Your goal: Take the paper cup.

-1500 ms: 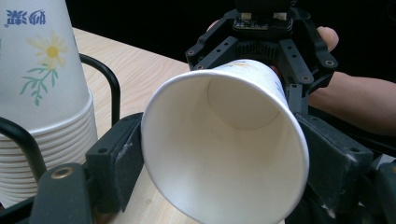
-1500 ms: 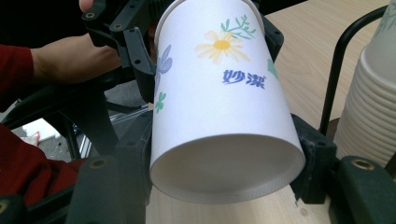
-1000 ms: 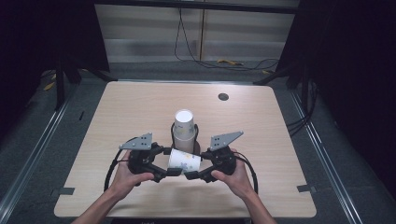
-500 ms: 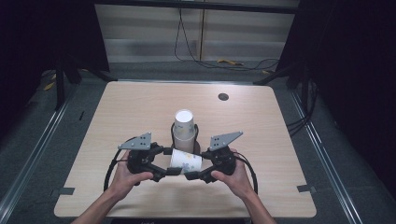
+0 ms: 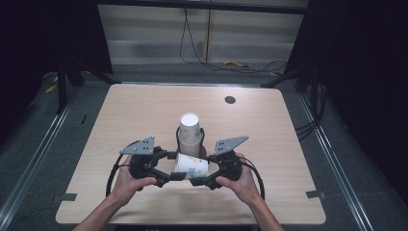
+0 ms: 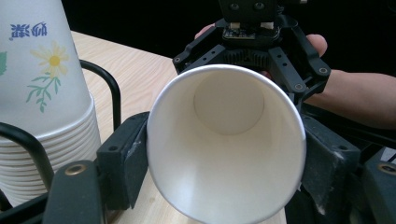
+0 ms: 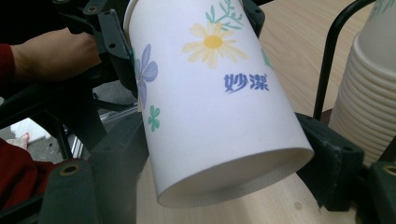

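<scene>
A white paper cup (image 5: 191, 166) printed with flowers lies on its side above the table's near middle, held between both grippers. My left gripper (image 5: 167, 173) is shut on its open rim; in the left gripper view I look into the cup's mouth (image 6: 224, 140), with a black pad (image 6: 122, 163) on each side. My right gripper (image 5: 206, 179) is shut on the base end of the cup (image 7: 210, 107), whose bottom points toward that camera. Just behind stands a stack of matching cups (image 5: 189, 130) upside down in a black wire holder (image 5: 177, 139).
The wooden table (image 5: 120, 115) has a small dark round hole (image 5: 230, 100) at the back right. The stack of cups (image 6: 42, 93) stands close beside the left jaws, and its wire holder (image 7: 327, 60) is near the right jaws. Cables lie on the floor beyond the table.
</scene>
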A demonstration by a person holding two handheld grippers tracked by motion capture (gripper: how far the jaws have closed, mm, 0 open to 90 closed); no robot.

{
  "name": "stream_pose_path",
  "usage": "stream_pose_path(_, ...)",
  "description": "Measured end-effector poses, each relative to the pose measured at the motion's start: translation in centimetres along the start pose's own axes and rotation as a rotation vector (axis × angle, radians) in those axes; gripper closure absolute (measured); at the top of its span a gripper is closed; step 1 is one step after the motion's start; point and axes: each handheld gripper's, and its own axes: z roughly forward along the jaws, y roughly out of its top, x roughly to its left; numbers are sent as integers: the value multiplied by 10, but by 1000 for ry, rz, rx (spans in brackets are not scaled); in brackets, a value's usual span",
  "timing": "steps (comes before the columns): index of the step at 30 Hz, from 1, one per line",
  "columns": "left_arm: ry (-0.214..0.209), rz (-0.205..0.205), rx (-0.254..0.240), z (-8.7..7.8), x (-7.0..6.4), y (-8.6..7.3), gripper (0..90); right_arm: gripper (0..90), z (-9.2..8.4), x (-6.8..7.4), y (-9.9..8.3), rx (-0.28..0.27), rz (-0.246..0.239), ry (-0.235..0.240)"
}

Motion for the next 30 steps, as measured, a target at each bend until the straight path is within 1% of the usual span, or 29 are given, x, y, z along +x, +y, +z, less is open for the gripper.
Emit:
stream_pose_path(2,-3,-5,1,0,1,0,261,179,1,0,0,12,-1,-12)
stream_pose_path(4,4,-11,7,0,1,-1,260,170,1,0,-1,13,2,-18)
stream_pose_path(7,3,-8,7,-2,2,-1,260,140,1,-2,0,11,6,-33)
stream_pose_path(11,14,-16,8,-6,5,-1,259,139,0,-3,0,-1,13,-41)
stream_pose_path(15,25,-21,4,-9,8,-1,259,139,-1,-3,-1,-2,15,-56)
stream_pose_path(17,32,-21,4,-10,8,-1,259,138,-3,-3,-1,-11,17,-61)
stream_pose_path(18,43,-19,6,-11,7,-2,259,139,-4,-4,-1,-17,18,-62)
stream_pose_path(20,45,-17,12,-12,7,-1,259,139,-5,-4,-1,-26,22,-72)
stream_pose_path(21,45,-18,7,-12,8,-2,259,139,-5,-3,-2,-30,25,-72)
stream_pose_path(27,71,-21,5,-17,10,-2,258,139,-8,-3,-3,-33,27,-88)
stream_pose_path(30,76,-13,9,-17,10,-1,257,141,-10,-3,-4,-41,27,-89)
